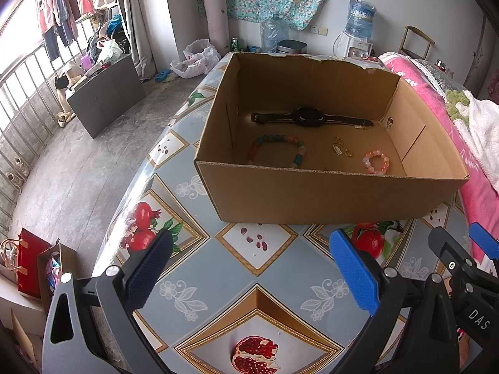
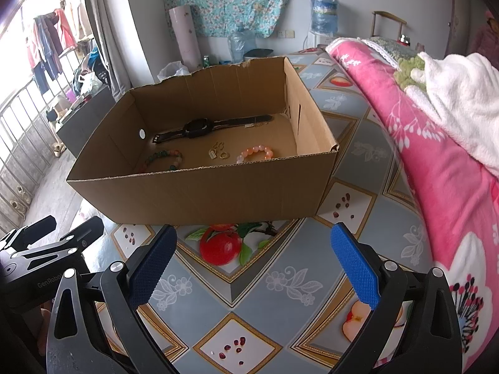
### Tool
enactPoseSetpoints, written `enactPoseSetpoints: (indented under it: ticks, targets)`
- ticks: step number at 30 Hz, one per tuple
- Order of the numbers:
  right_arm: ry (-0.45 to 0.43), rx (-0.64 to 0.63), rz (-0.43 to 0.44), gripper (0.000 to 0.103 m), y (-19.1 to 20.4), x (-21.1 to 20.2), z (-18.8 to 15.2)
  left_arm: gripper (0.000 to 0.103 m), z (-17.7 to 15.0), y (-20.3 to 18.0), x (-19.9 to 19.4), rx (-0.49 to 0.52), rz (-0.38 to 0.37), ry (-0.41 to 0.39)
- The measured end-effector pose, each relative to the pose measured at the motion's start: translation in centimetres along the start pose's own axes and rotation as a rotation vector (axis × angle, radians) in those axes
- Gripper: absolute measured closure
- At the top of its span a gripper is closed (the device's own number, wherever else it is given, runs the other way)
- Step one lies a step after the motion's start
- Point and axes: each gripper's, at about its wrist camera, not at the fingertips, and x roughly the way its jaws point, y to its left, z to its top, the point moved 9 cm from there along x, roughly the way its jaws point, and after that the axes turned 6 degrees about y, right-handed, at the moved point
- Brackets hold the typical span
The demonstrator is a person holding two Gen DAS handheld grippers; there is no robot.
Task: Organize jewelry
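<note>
Brown corrugated cardboard forms the open-topped box [image 1: 330,193] that fills the middle of the left wrist view, standing on a table covered in a grey-blue oilcloth printed with pomegranates [image 1: 249,280]. Inside, toward the box's twelve o'clock wall, a black wristwatch with a dark strap [image 1: 308,117] lies flat. At about eight o'clock on the floor of the box rests a bracelet of green, orange and teal beads [image 1: 276,151]; near the centre sits a small cluster of gold-coloured rings and charms [image 1: 341,149]; at four o'clock lies a smaller bracelet of pale pink beads [image 1: 376,162]. The left gripper [image 1: 249,271] hovers at six o'clock, outside the box, its blue-padded fingers spread wide apart and holding nothing. At four o'clock the edge of the other gripper shows.

From the right wrist view the same cardboard box [image 2: 199,190] sits at eleven o'clock, the watch [image 2: 196,129] at its far side, the multicoloured bracelet [image 2: 162,159] nearest the left wall, the gold pieces [image 2: 218,152] in the middle, the pink bracelet [image 2: 255,153] close behind the near wall. The right gripper [image 2: 254,268] hangs above the oilcloth [image 2: 280,249] at six o'clock, fingers splayed and empty. A pink flowered blanket [image 2: 421,162] drapes at three o'clock.
</note>
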Motion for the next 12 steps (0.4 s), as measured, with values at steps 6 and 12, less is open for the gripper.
enactPoseSetpoints:
  ticks: [6,12]
  targets:
    - [0.003,0.0,0.002,0.008,0.03,0.07,-0.1,0.005,-0.07,0.05,-0.07,0.0,0.001,0.003]
    - [0.004,0.0,0.003,0.008,-0.03,0.16,-0.14,0.005,-0.25,0.36,-0.05,-0.013,0.0,0.014]
